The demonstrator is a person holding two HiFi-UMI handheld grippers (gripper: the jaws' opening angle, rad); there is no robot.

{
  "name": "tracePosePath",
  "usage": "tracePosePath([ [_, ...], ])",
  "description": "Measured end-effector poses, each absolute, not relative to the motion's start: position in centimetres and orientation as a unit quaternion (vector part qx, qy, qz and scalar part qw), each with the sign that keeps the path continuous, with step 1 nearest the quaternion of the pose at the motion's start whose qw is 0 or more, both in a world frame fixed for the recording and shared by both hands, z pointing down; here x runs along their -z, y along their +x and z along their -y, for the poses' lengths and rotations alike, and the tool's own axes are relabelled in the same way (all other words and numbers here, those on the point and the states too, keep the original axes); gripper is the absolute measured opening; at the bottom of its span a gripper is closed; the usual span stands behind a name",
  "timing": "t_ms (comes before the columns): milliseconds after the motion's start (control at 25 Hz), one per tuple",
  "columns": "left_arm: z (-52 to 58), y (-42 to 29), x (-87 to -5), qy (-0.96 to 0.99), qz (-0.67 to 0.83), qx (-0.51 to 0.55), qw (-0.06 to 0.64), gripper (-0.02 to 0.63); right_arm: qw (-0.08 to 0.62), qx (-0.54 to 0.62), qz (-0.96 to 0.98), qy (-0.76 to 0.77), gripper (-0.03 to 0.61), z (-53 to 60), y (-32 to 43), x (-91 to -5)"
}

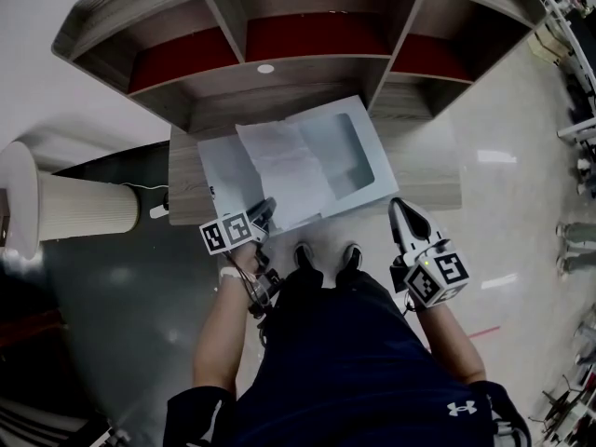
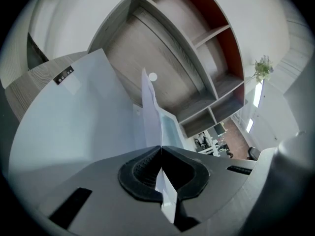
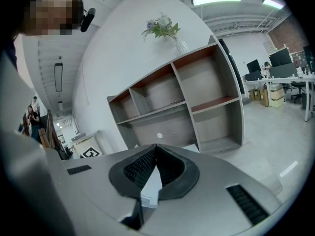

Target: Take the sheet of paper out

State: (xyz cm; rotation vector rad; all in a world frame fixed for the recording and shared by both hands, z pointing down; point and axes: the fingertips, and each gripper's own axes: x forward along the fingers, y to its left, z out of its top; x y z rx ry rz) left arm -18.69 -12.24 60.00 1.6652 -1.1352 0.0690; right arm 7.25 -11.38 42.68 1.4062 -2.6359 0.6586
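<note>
Left claw [image 2: 161, 148]: closed on the near edge of the sheet of paper [image 1: 284, 168], which lies half out of the envelope [image 1: 372, 180] on the bench [image 1: 186, 194]. Right claw [image 3: 156, 146]: closed on the envelope's white corner. I count one sheet, one envelope and two claws. Only the right gripper view shows the flowers [image 3: 162, 27] atop the shelf [image 3: 197, 97].

sheet [image 1: 279, 161] over envelope [image 1: 371, 192] on desk [image 1: 184, 186], shelves [image 1: 307, 71] behind
</note>
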Motion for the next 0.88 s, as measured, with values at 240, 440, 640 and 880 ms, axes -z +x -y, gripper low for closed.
tracePosePath([
  [240, 12.7, -19.3, -57.7, 0.710, 0.480, -0.011, 0.516, 0.014, 0.040, -0.211, 0.863, 0.458, 0.012, 11.3, 7.0, -42.4],
  [440, 12.5, -19.9, -56.5, 0.711, 0.484, 0.001, 0.511, 0.014, 0.042, -0.214, 0.862, 0.458, 0.012, 11.0, 7.0, -42.5],
  [640, 13.2, -20.0, -54.4, 0.723, 0.480, 0.018, 0.497, 0.014, 0.039, -0.210, 0.862, 0.460, 0.012, 11.3, 7.3, -42.4],
  [880, 13.6, -19.3, -51.7, 0.734, 0.469, 0.047, 0.489, 0.014, 0.040, -0.212, 0.861, 0.460, 0.012, 11.2, 7.3, -42.5],
])
